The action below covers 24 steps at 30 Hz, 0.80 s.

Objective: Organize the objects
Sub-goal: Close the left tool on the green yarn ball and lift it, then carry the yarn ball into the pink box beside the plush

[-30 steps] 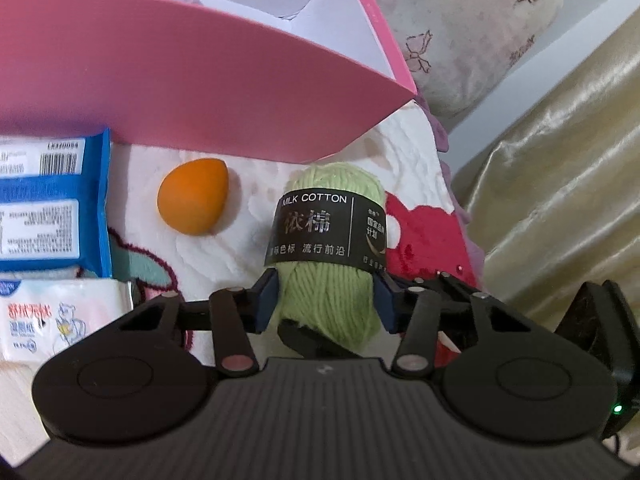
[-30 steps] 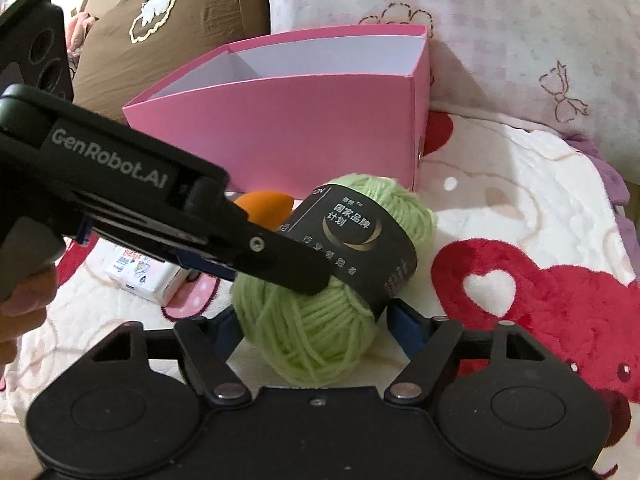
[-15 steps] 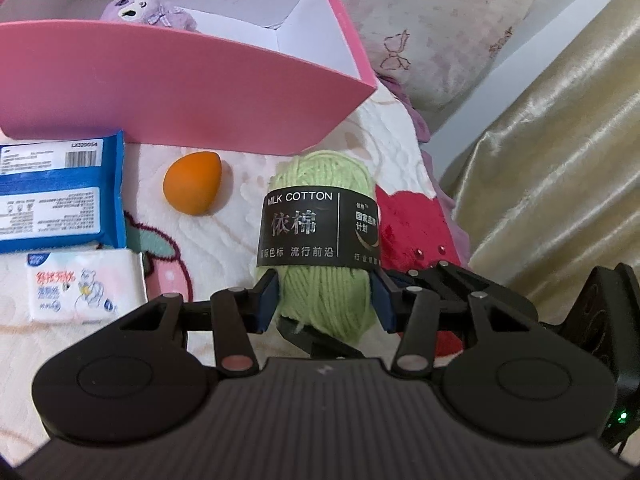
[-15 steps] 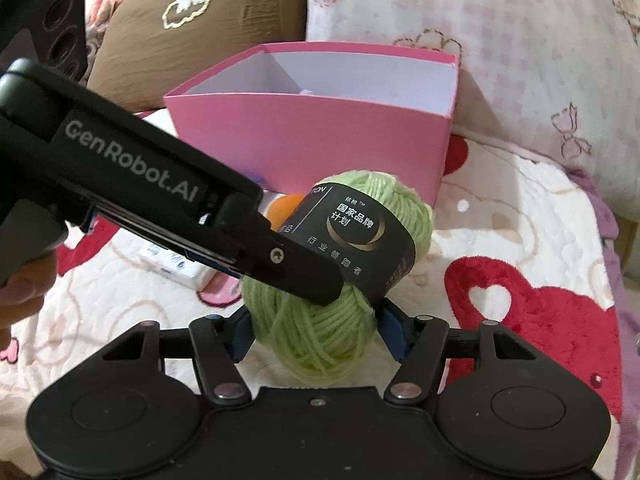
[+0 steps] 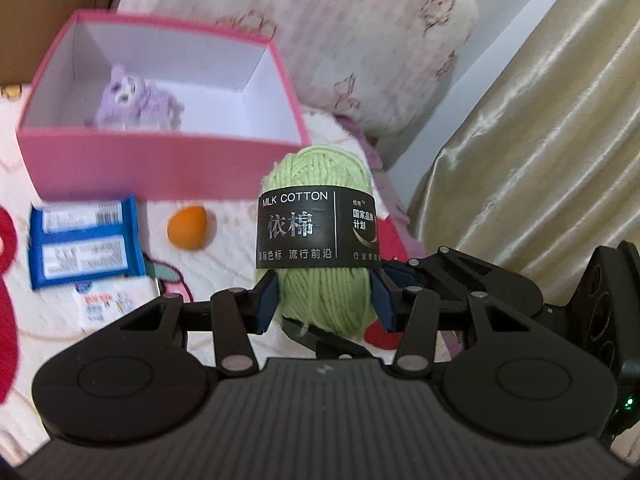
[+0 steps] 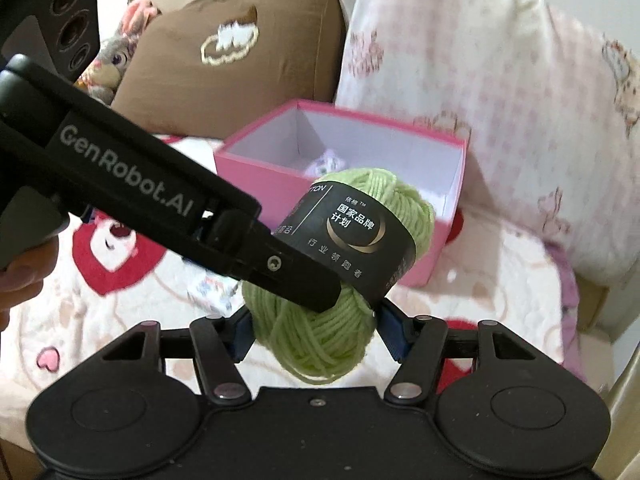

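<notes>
A green yarn ball (image 5: 320, 184) with a black "MILK COTTON" band is held in the air by both grippers. My left gripper (image 5: 325, 300) is shut on its lower part. My right gripper (image 6: 316, 330) is shut on it too, crosswise; the yarn (image 6: 316, 340) fills its jaws. The left gripper's body (image 6: 132, 188) crosses the right wrist view. The open pink box (image 5: 160, 168) lies beyond and below, with a purple plush toy (image 5: 136, 100) inside. The box (image 6: 436, 240) also shows behind the yarn in the right wrist view.
On the blanket in front of the box lie an orange egg-shaped sponge (image 5: 188, 227), a blue wipes pack (image 5: 84, 246) and a white tissue pack (image 5: 106, 304). Pillows (image 6: 460, 64) stand behind the box. A gold curtain (image 5: 540, 152) hangs at the right.
Both grippers have lifted the yarn ball up off the blanket. The box now sits lower in view and its inside shows.
</notes>
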Motion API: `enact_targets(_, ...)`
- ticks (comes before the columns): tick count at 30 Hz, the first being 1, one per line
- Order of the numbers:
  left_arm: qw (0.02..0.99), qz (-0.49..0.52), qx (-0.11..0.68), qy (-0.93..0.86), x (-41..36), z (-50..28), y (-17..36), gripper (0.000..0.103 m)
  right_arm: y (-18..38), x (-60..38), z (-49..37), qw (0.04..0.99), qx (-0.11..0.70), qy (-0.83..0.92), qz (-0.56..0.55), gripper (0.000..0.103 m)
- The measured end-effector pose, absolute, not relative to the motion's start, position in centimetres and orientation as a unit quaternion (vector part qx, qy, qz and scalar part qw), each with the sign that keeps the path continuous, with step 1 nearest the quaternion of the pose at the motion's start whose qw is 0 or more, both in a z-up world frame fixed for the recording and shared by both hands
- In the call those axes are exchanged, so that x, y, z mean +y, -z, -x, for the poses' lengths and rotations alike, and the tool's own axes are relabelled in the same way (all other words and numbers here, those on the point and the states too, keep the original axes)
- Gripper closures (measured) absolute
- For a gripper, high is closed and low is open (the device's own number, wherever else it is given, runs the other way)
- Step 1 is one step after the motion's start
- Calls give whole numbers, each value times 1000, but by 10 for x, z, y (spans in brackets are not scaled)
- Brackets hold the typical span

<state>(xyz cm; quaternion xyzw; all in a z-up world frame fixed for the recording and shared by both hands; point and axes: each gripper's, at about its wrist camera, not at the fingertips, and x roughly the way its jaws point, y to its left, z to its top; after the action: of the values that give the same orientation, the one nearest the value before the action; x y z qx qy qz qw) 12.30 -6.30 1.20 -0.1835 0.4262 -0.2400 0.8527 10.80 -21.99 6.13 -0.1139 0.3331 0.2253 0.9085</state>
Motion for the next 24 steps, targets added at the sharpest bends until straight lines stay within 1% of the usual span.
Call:
enact_targets(8, 867, 144, 411, 242, -52, -138, -66, 56, -106, -207, -128, 915, 302, -235, 125, 36)
enact_targets(14, 871, 138, 407, 238, -42, -176, -92, 56, -127, -201, -170, 916, 290, -243, 130, 37)
enact_targets(19, 872, 139, 409, 232, -37, -215, -92, 56, -129, -196, -209, 913, 301, -241, 134, 37)
enact_targets(24, 870, 152, 414, 220, -43, -264, -70, 55, -114, -197, -256, 908, 332, -224, 122, 37)
